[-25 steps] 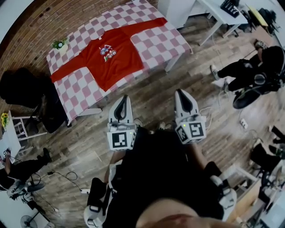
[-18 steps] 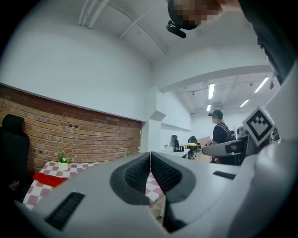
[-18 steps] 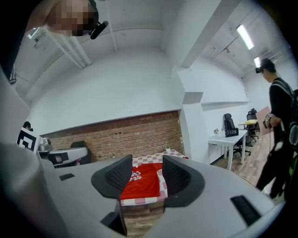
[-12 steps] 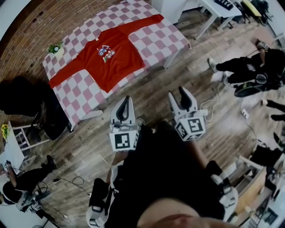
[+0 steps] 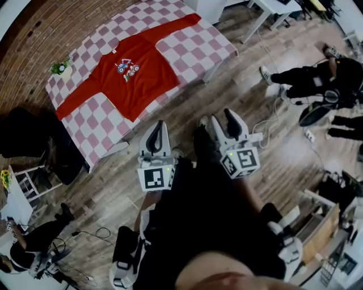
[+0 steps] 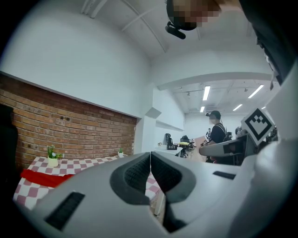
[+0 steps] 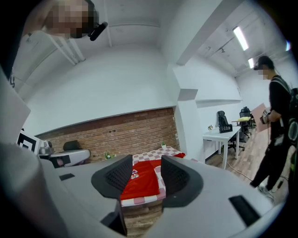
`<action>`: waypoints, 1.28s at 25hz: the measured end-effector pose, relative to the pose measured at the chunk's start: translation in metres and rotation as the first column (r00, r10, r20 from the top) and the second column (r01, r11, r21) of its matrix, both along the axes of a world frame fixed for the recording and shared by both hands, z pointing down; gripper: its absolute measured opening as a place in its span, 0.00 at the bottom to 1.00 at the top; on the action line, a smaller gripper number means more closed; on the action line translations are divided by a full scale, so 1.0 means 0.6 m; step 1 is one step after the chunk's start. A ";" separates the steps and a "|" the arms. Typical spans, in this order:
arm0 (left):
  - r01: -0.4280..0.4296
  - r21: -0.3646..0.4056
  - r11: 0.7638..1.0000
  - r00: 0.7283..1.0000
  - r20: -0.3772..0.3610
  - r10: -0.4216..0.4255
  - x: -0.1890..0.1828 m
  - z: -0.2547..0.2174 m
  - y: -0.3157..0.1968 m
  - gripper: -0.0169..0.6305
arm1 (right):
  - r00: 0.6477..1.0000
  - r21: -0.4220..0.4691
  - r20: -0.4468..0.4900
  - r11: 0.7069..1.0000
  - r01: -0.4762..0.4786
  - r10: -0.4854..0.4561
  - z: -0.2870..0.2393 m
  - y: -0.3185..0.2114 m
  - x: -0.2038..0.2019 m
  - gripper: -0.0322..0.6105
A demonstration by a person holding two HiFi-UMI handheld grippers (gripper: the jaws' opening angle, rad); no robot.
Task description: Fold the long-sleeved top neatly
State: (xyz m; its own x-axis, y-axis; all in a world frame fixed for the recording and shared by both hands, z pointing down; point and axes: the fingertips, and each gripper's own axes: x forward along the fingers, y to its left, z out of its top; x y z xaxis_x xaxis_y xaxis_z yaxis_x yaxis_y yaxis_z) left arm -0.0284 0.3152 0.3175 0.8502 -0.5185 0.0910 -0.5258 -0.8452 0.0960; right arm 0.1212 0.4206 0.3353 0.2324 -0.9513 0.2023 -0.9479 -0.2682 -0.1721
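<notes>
The red long-sleeved top (image 5: 127, 71) lies spread flat, sleeves out, on the pink-and-white checked table (image 5: 195, 48), a printed motif on its chest. Both grippers hang over the wooden floor, well short of the table's near edge. My left gripper (image 5: 160, 124) is shut with nothing in it, its pads meeting in the left gripper view (image 6: 150, 157). My right gripper (image 5: 222, 118) has just opened and stands wide, empty. Far off between its jaws (image 7: 145, 163) I see the top (image 7: 142, 183). One red sleeve (image 6: 42, 177) shows at the left gripper view's left.
A small potted plant (image 5: 61, 67) stands on the table's far corner by the brick wall. A dark chair (image 5: 31, 122) is at the table's left. White desks (image 5: 266, 11) and a person in black (image 5: 317, 85) are to the right; cables lie on the floor.
The right gripper's jaws went from shut to wide apart. Both grippers sank a little. In the head view the table has slid toward the upper left.
</notes>
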 end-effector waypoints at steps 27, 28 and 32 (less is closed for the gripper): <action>0.067 0.018 0.998 0.997 0.025 -0.068 0.450 -0.044 -0.234 0.04 | 0.993 -0.004 0.044 0.994 0.108 -0.108 -0.005 -0.263 0.444 0.33; 0.070 0.014 0.997 0.997 0.034 -0.070 0.458 -0.043 -0.240 0.04 | 0.993 -0.006 0.049 0.994 0.112 -0.111 -0.002 -0.272 0.456 0.33; 0.083 0.006 0.997 0.996 0.023 -0.083 0.493 -0.049 -0.268 0.04 | 0.989 -0.024 0.096 0.993 0.113 -0.111 0.022 -0.316 0.500 0.33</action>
